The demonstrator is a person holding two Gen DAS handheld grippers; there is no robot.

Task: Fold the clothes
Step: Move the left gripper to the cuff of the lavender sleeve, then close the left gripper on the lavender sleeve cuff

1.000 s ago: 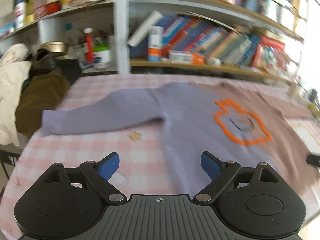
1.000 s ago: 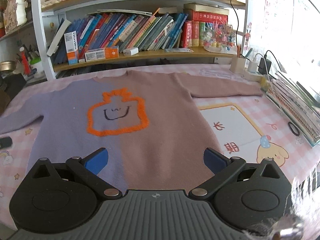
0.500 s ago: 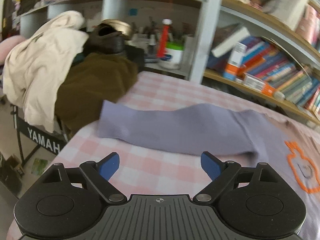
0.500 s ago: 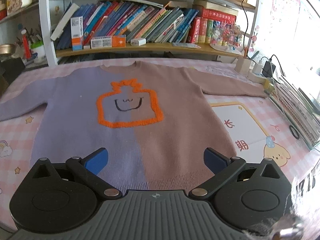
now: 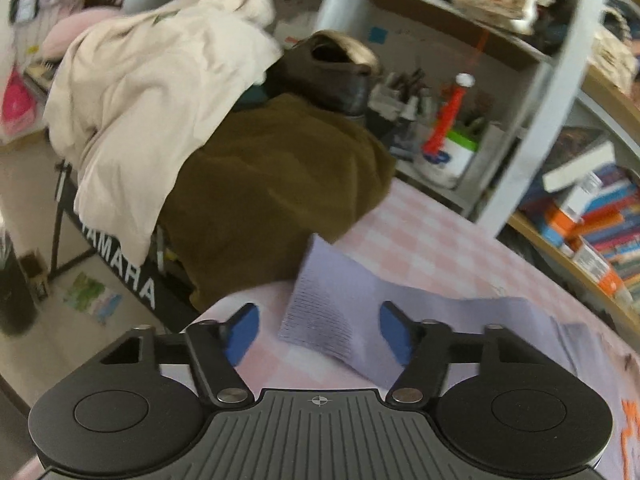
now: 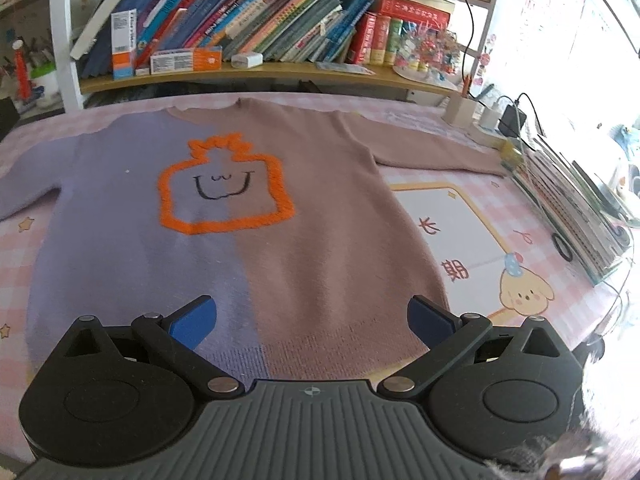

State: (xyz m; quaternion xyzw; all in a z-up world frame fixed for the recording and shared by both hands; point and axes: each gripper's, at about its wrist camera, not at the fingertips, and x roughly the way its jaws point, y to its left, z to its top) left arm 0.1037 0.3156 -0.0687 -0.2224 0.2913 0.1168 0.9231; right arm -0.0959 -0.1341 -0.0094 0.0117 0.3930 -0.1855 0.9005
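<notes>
Sweater (image 6: 248, 216), knitted, half lilac and half dusty brown with orange bottle outline, lying flat and face up on pink checked bench (image 6: 472, 216), both sleeves spread outward. Left claw (image 5: 320, 334) released, jaws wide, hovering low over ribbed lilac cuff (image 5: 320, 316) near bench edge; no contact confirmed. Right claw (image 6: 312, 320) released, poised above hem, gripping nothing. Folding not yet begun.

Risks, as judged: cuff close to bench edge, so a shallow pinch likely to slip and drop sleeve over the side. Brown cloth heap (image 5: 272, 184) just beyond cuff, liable to snag. Loose knit prone to bunching if dragged rather than lifted. Motion blur in left view, alignment uncertain.
</notes>
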